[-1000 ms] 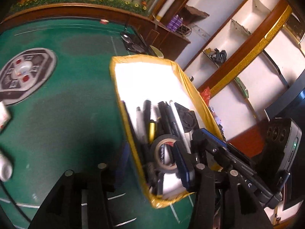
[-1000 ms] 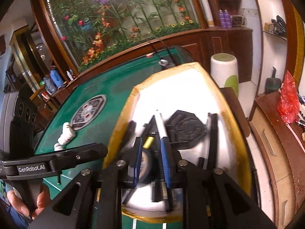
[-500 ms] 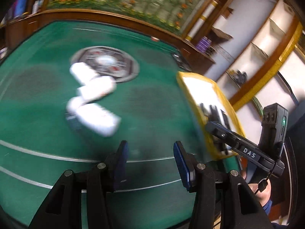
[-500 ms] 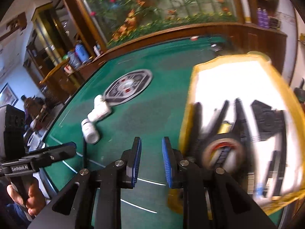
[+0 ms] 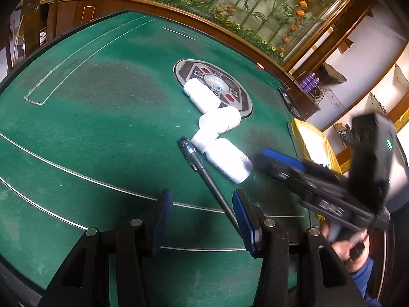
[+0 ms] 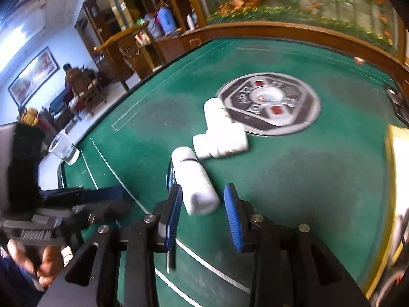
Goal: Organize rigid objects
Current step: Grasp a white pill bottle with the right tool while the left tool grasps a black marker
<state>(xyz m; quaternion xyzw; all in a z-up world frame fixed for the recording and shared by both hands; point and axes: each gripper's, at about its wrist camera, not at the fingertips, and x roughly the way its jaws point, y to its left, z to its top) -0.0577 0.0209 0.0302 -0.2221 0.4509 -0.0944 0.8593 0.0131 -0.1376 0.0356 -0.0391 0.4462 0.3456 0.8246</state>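
Observation:
Three white pill bottles lie in a cluster on the green felt table (image 5: 102, 133) beside a black pen (image 5: 204, 176). The nearest bottle (image 6: 195, 184) lies between the open blue pads of my right gripper (image 6: 204, 217), not squeezed. Two more bottles (image 6: 219, 138) lie behind it. In the left wrist view the bottles (image 5: 225, 158) lie ahead, and the pen runs down to the right pad of my open left gripper (image 5: 202, 217). The right gripper (image 5: 319, 181) shows at the right. The left gripper (image 6: 76, 204) shows at the left of the right wrist view.
A round grey control panel (image 6: 268, 105) sits in the table's middle. A yellow-rimmed white tray (image 5: 314, 140) stands at the right edge; it also shows in the right wrist view (image 6: 396, 179). A clear cup (image 6: 64, 148) stands at the far left edge. Wooden rail rings the table.
Both grippers have swung left from the tray to the bottle cluster. The right gripper has opened wider and now straddles the nearest bottle. The pen has come into the left wrist view.

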